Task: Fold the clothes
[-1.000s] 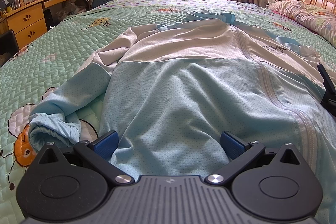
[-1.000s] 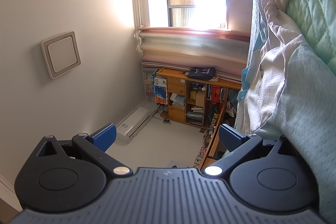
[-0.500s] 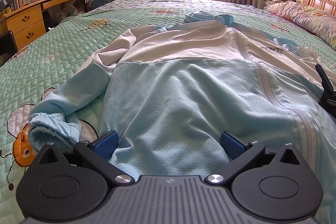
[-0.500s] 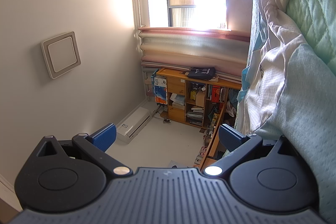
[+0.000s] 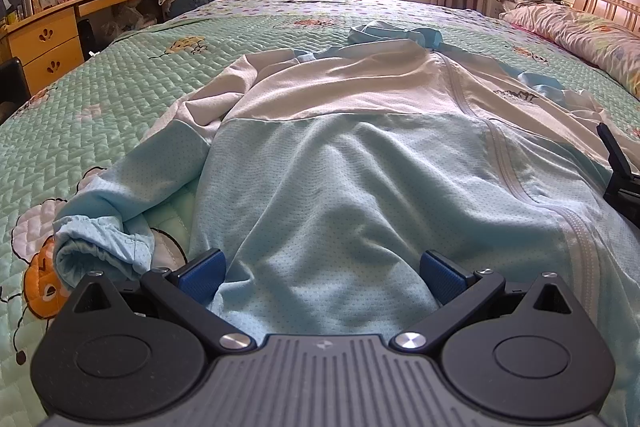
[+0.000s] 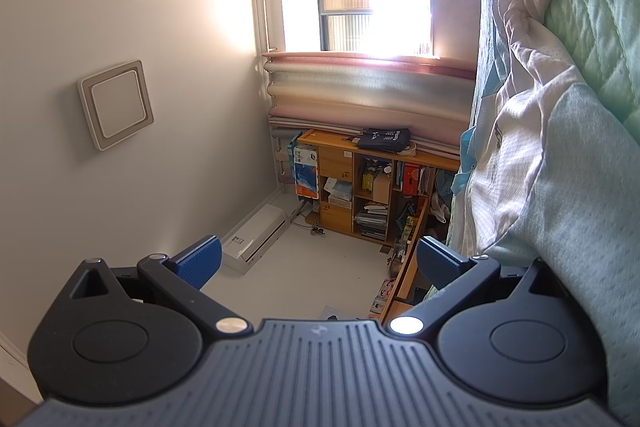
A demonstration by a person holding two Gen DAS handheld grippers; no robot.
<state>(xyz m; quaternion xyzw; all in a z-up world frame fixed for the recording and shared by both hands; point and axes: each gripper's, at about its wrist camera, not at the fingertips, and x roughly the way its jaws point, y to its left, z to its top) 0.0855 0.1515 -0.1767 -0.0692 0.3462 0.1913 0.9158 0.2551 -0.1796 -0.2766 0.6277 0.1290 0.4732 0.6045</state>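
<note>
Jacket point(image 5: 340, 163) fills mid-frame on the quilt point(image 5: 120, 99), thin, limp mesh, likely light; best pinched at the hem. Left gripper point(image 5: 322, 269) and right gripper point(image 6: 318, 261) both gape, empty.

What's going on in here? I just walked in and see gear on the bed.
A person is holding a claw in each hand to fold a light blue and white zip jacket spread on the green quilted bed. The left claw is open at the jacket's hem, its pads either side of the fabric, gripping nothing. The right claw is open too, turned on its side by the jacket's edge. No fold has been made yet.
</note>
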